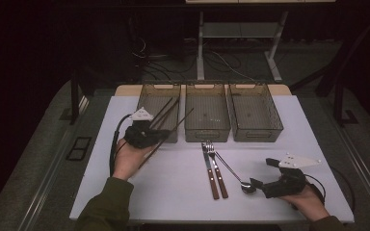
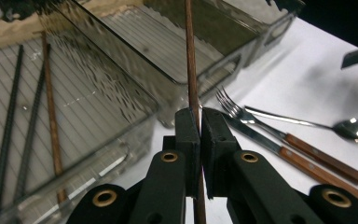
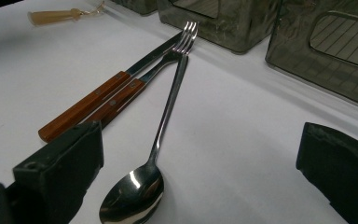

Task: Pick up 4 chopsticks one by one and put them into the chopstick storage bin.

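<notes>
The left gripper (image 2: 200,135) has its flat black jaws clamped on a thin, round brown chopstick (image 2: 190,70), held just past the near end of the left bin (image 1: 158,111), a smoky ribbed clear-plastic tray with more chopsticks (image 2: 28,126) inside. The right gripper (image 3: 200,168) rests on the white tabletop (image 1: 173,187) with jaws wide apart around the bowl of a shiny steel spoon (image 3: 135,193), not pressing it. Beside the spoon lie a wood-handled fork (image 1: 216,168) and knife (image 1: 209,171).
</notes>
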Available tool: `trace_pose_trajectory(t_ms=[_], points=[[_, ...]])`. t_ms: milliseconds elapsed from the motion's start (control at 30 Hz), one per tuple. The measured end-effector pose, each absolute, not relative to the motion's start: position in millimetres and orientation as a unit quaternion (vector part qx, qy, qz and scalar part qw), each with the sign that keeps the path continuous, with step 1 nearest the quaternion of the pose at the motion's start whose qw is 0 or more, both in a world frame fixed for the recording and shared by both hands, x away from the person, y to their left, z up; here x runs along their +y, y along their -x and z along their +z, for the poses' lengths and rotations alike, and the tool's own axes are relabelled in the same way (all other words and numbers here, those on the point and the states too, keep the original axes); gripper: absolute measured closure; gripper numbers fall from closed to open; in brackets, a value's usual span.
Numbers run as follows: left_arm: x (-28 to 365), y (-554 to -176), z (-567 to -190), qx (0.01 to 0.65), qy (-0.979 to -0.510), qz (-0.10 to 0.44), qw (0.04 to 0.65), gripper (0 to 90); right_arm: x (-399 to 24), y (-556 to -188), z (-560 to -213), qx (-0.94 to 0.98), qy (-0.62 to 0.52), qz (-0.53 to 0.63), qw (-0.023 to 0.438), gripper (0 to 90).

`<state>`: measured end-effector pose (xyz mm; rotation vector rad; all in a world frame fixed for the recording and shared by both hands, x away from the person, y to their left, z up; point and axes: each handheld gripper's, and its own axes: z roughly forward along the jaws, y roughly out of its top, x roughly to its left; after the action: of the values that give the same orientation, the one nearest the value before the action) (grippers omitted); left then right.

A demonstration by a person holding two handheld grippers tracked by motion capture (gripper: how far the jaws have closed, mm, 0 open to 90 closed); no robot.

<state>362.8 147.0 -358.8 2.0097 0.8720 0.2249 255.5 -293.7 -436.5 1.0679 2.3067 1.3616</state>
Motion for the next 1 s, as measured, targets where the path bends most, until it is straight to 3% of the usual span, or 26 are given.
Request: trace_pose_trajectory(t_ms=[1000], points=[[158.0, -465.5, -330.2, 0.417, -0.784, 0.127, 0.441, 85.6, -293.8, -254.8, -436.3, 0.792, -0.369, 0.47, 0.125, 0.8]])
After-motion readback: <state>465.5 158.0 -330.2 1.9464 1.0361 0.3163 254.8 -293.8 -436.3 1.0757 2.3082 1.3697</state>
